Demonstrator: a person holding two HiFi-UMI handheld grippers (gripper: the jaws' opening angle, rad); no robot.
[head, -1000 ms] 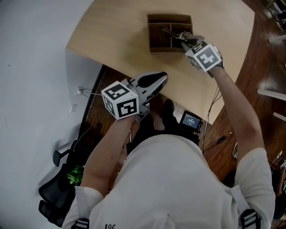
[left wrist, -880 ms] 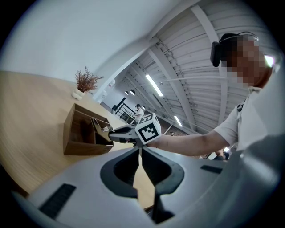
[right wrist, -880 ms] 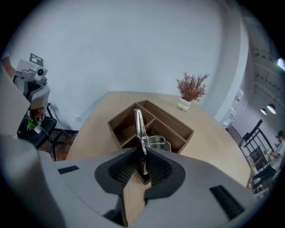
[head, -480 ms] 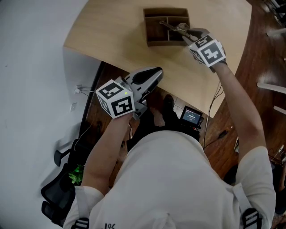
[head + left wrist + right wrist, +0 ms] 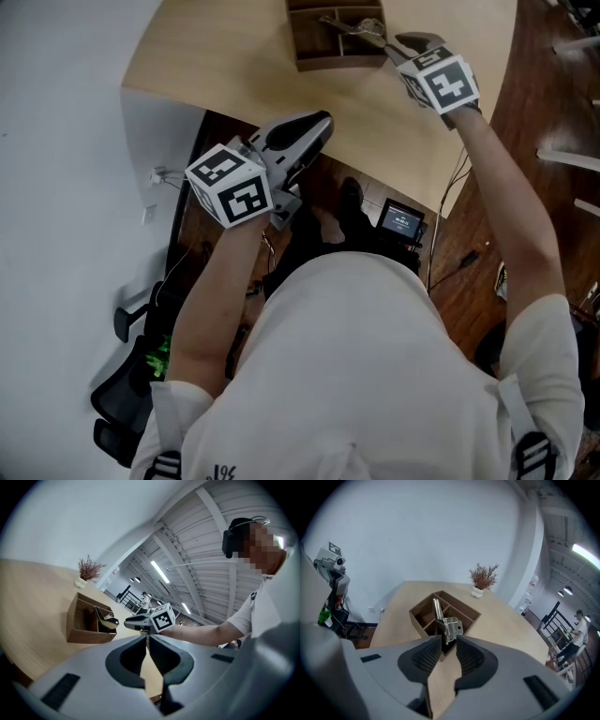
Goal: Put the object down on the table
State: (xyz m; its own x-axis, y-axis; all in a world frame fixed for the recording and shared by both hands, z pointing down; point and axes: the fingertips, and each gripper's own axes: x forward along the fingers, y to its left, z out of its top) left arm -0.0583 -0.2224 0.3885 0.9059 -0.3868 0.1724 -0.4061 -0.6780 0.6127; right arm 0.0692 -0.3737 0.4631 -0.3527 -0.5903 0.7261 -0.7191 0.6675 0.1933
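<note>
Item: metal bracket [image 5: 449, 626], clenched in my right tool [image 5: 448, 644], has drawn back over the divided wooden box [image 5: 323, 64], still off the surface [image 5: 225, 66], set-down pending; left tool [image 5: 147, 641] closed, empty.

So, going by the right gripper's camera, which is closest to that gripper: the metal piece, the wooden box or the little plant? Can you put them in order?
From the right gripper:
1. Metal piece: gripped between its jaws.
2. Wooden box: just ahead, behind the piece.
3. Plant: farthest, beyond the box and to the right.
</note>
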